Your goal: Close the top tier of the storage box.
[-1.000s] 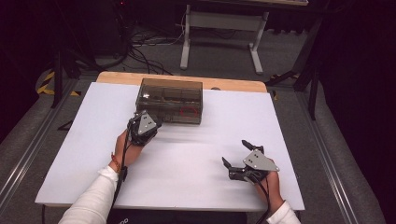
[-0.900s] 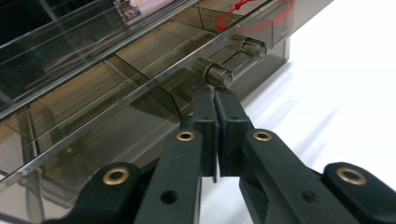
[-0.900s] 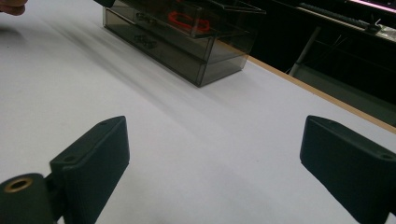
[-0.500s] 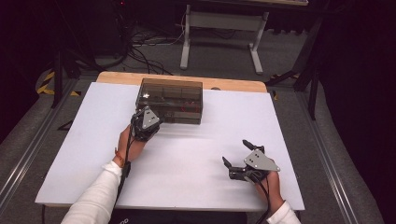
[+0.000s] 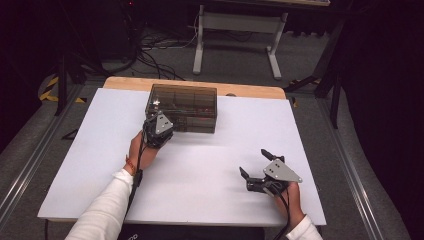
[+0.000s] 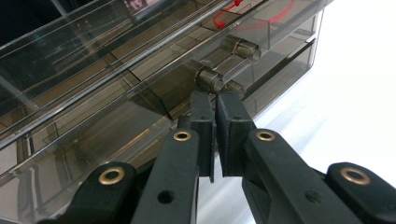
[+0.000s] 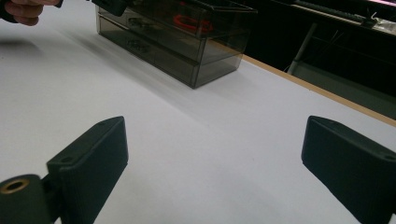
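My left claw (image 6: 215,109) is pinched together at the knob (image 6: 208,79) of the box (image 5: 182,107); the drawer isn't out yet.

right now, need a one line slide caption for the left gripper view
Left gripper, jaws nearly shut, poised at a round drawer knob on the smoky clear drawer box.

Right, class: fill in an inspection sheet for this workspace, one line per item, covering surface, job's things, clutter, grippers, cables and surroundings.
Surface: white tabletop, wooden edge at the far side.
Job's things: smoked clear drawer box, drawers shut, something red inside; round drawer knob.
Clutter: nothing seen.
Grippers: left gripper shut, tips just short of the knob; right gripper open, apart from the box.
Cables: one trails from each gripper.
Surroundings: dark floor, cable tangle, white stand.
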